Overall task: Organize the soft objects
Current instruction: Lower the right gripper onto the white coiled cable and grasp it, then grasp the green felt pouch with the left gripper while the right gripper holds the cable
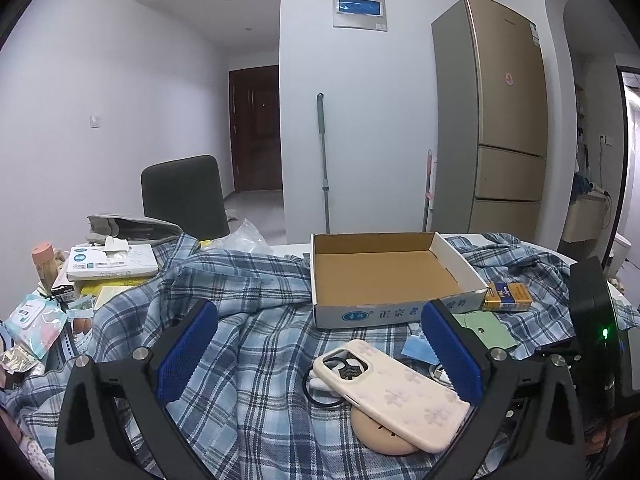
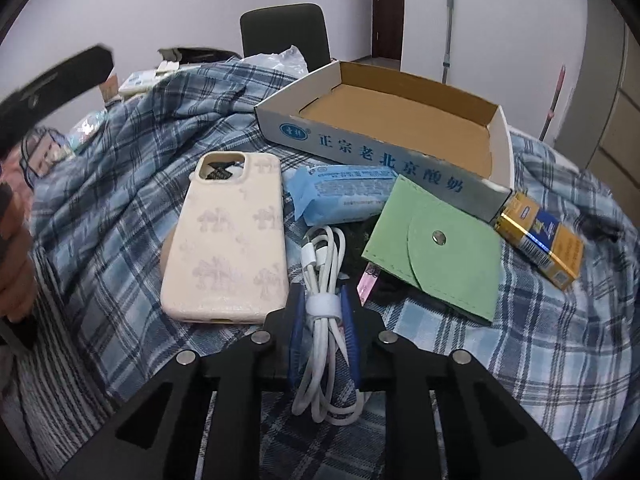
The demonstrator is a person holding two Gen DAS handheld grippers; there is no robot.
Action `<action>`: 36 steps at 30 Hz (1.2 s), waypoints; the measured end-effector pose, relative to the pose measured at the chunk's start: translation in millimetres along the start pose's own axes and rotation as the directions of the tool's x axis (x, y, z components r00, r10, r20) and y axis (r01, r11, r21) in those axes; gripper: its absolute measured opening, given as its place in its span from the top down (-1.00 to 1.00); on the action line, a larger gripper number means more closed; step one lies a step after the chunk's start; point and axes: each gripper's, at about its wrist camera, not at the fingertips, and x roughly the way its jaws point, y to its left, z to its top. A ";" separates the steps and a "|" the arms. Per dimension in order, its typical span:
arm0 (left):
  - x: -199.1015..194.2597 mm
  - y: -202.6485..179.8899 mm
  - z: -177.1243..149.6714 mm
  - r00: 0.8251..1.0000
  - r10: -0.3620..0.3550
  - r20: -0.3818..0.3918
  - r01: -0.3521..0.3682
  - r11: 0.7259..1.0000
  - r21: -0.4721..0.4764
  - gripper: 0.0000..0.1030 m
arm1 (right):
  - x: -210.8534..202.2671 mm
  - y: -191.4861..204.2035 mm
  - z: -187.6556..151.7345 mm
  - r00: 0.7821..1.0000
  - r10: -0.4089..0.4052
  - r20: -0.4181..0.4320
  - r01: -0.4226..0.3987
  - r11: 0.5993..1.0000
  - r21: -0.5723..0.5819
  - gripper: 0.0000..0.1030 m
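My right gripper (image 2: 322,304) is shut on a coiled white cable (image 2: 326,276) lying on the blue plaid cloth (image 2: 120,184). Beside it lie a cream phone case (image 2: 228,240), a blue tissue pack (image 2: 344,192) and a green felt pouch (image 2: 440,252). An empty cardboard box (image 2: 400,120) stands behind them. My left gripper (image 1: 320,320) is open above the cloth (image 1: 248,340), with the phone case (image 1: 392,392) between its blue pads (image 1: 188,352). The case rests on a tan round pad (image 1: 376,436). The box (image 1: 384,276) is just ahead.
A yellow and blue carton (image 2: 540,236) lies right of the box, also in the left wrist view (image 1: 508,296). Tissue box, packets and papers (image 1: 112,264) clutter the left end of the table. A dark chair (image 1: 184,196) stands behind it.
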 end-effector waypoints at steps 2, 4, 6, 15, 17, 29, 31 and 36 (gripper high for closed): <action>0.0 -0.1 0.2 1.000 -0.001 0.001 0.001 1.000 -0.001 -1.00 | -1.5 4.2 -1.7 1.000 -0.026 0.013 0.026 0.999 -0.020 0.69; 0.1 -0.7 0.2 1.000 0.000 0.003 0.000 1.000 0.001 -1.00 | -7.7 3.9 -1.7 0.998 -0.035 0.046 0.036 0.999 -0.015 0.69; 0.2 -1.0 0.0 1.000 0.002 -0.002 -0.002 1.000 0.001 -1.00 | -21.3 0.0 0.8 0.993 -0.036 0.114 0.036 0.999 0.003 0.69; -3.7 -20.0 6.6 0.996 -0.030 -0.086 0.031 0.999 0.008 -1.00 | -80.6 -19.1 11.7 0.956 -0.113 0.269 0.087 0.990 0.107 0.69; 4.2 -24.9 6.5 0.991 -0.005 -0.132 0.008 1.000 0.021 -1.00 | -90.3 -22.6 15.3 0.954 -0.120 0.276 0.092 0.990 0.110 0.69; 43.7 -52.9 3.5 0.970 -0.082 -0.231 0.100 0.993 0.067 -1.00 | -95.8 -67.8 -3.5 0.940 -0.208 0.269 0.140 0.958 0.250 0.68; 50.2 -68.0 6.6 0.962 -0.138 -0.236 0.173 0.976 0.133 -1.00 | -96.3 -78.7 -5.4 0.939 -0.217 0.267 0.139 0.949 0.282 0.68; 67.8 -104.6 14.9 0.950 -0.214 -0.227 0.273 0.922 0.275 -1.00 | -102.7 -93.3 -8.4 0.934 -0.223 0.279 0.128 0.938 0.323 0.68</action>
